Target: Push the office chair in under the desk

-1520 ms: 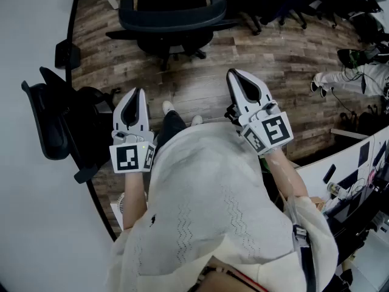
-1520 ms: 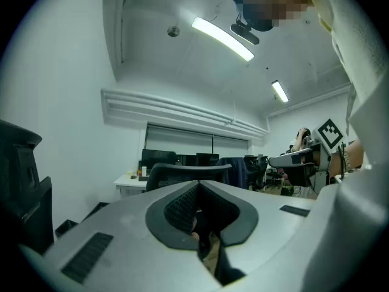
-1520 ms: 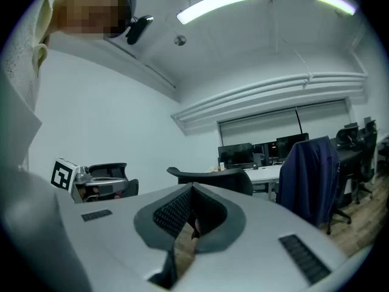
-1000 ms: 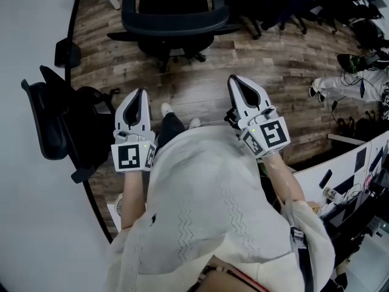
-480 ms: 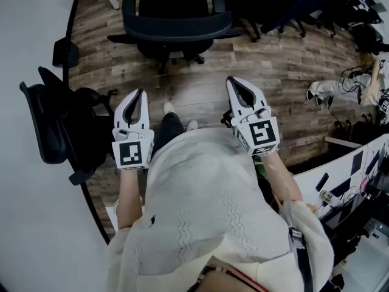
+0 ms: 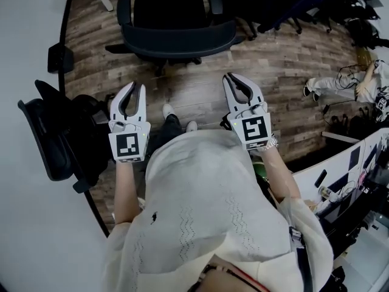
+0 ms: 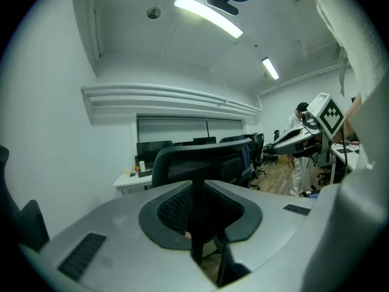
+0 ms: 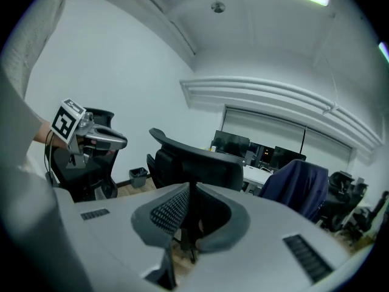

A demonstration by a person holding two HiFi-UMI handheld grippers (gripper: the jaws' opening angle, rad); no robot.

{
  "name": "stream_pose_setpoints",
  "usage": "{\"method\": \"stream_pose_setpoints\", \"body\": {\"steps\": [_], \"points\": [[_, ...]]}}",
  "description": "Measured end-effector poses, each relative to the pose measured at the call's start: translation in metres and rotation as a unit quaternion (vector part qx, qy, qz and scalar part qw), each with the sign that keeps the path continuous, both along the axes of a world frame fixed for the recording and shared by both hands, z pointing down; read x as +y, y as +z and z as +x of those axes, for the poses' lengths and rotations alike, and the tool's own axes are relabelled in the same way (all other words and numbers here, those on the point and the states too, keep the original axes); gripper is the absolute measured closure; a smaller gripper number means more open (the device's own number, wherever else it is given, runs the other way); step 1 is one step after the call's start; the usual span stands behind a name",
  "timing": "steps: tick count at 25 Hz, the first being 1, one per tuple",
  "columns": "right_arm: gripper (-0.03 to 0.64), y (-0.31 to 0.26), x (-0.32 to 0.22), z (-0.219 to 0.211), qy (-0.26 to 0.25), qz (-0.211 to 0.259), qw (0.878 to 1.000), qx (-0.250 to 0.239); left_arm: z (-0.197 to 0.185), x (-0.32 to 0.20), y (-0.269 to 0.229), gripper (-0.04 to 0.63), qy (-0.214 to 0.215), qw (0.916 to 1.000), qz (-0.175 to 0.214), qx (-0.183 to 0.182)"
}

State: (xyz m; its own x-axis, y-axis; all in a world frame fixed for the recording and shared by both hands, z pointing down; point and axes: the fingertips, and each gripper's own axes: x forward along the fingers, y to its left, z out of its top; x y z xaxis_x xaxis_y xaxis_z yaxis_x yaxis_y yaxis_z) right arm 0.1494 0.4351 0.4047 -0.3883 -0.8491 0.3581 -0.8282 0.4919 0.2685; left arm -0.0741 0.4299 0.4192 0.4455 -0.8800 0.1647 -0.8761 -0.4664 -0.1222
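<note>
The black office chair (image 6: 176, 23) stands on the wood floor ahead of me, its curved backrest (image 6: 182, 44) turned toward me. Beyond it a white desk (image 7: 130, 178) carries monitors. My left gripper (image 6: 134, 85) is held out short of the backrest's left part. Its jaws have just been opening and stand slightly apart with nothing between them. My right gripper (image 6: 232, 76) points at the backrest's right end, tips together and empty. Neither gripper touches the chair. Through both gripper views the chair's back (image 7: 200, 157) (image 8: 194, 160) fills the space beyond the jaws.
A second black chair (image 6: 58, 129) stands against the white wall (image 6: 30, 212) at my left, with a small bin (image 8: 138, 176) near it. More chairs, one draped in a dark jacket (image 8: 295, 187), crowd the back right. A person in white (image 6: 358, 81) is at the far right.
Both grippers have moved forward toward the chair's backrest. The left gripper's tips, closed before, now show a small gap. The right gripper has rolled a little.
</note>
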Motion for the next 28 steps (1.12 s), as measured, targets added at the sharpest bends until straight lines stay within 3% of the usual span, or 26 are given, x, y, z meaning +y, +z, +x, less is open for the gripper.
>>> {"method": "stream_pose_setpoints", "body": {"steps": [2,7,16,28], "points": [[0.571,0.005,-0.009,0.000,-0.002,-0.002,1.000,0.022,0.000,-0.011,0.005,0.499,0.013,0.9997,-0.001,-0.023],[0.533,0.023,-0.031,0.004,-0.010,-0.015,0.998,0.067,-0.001,-0.030,0.023,0.485,0.041,0.9949,0.004,-0.092],[0.468,0.058,-0.061,-0.001,-0.041,-0.025,0.988,0.149,-0.009,-0.054,0.050,0.454,0.060,0.9888,-0.005,-0.136],[0.423,0.093,-0.109,0.013,-0.036,0.013,0.953,0.300,-0.033,-0.105,0.082,0.431,0.091,0.9645,0.004,-0.248]]}}
